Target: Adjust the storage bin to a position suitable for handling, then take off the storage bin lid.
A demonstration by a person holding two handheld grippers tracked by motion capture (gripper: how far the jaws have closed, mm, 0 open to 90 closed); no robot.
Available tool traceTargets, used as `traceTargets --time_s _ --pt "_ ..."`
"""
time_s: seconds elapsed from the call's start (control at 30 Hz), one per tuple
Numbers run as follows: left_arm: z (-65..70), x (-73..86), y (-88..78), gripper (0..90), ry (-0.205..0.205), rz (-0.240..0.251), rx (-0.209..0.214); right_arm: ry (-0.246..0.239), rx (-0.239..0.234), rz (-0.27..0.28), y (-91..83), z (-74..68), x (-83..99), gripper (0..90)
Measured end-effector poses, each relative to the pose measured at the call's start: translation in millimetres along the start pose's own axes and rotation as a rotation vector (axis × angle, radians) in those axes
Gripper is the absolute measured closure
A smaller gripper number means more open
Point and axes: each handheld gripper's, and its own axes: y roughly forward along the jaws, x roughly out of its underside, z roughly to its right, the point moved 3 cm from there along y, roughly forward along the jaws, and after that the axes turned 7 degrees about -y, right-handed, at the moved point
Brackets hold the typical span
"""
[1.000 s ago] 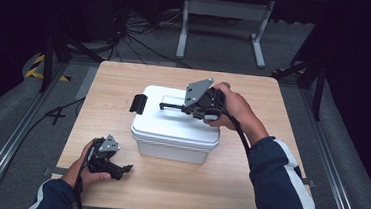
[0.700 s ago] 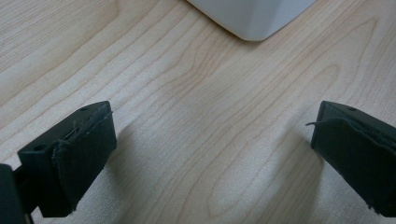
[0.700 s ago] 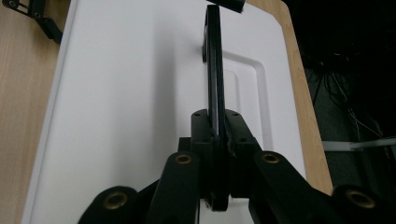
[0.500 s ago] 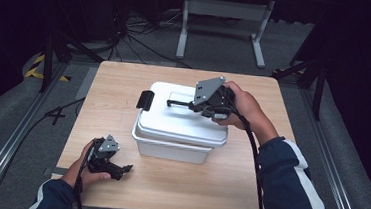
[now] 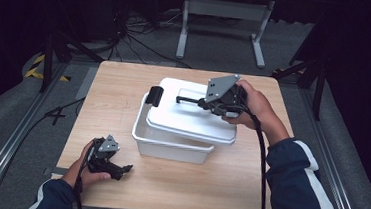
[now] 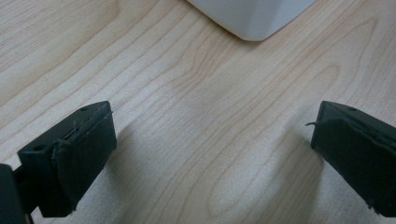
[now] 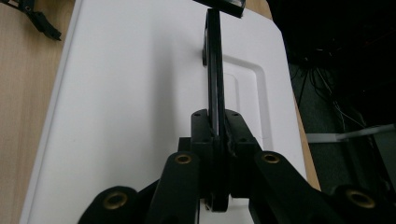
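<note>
The wooden surface (image 5: 123,104), pale and straight-grained, is seen square-edged with rounded corners. At its middle a white plastic bin (image 5: 170,148) is set, rectangular and smooth-walled, its long axis running across the surface from the person's left to right.

Over the bin a white lid (image 5: 192,117) is held, lifted off its seat and skewed: its long axis is turned a little from the bin's, the left end pointing slightly away from the person, so that the bin's left and near rims are uncovered. The lid is flat and glossy, with rounded corners and a shallow rectangular recess moulded in its top. A black latch (image 5: 154,95) is carried at its left end, and a slim black handle (image 7: 213,60) stands up along its middle.

The right gripper (image 5: 208,104) is held level above the lid, pointing toward the person's left, the right hand (image 5: 253,107) wrapped around its body and the forearm in a dark sleeve with a white stripe. Its fingers (image 7: 201,126) are clamped together on the handle.

The left gripper (image 5: 118,169) is rested low on the near left of the surface in the left hand (image 5: 85,169), pointing toward the bin. Its padded black fingers (image 6: 81,154) are spread wide apart over bare wood.
</note>
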Motion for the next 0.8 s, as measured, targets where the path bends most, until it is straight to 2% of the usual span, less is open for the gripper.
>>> traceTargets --time_s 0.33,0.53,0.8 --pt "0.1 0.1 0.5 0.6 0.0 0.006 -0.001 0.048 0.034 -0.018 -18.2 3.5 25.1 84.5" --pt "0.1 0.1 0.5 0.6 0.0 0.006 -0.001 0.056 0.047 -0.026 -25.4 4.3 41.5 84.5" --pt "0.1 0.2 0.3 0.6 0.0 0.006 0.0 0.112 0.083 -0.016 -44.6 6.0 67.7 84.5"
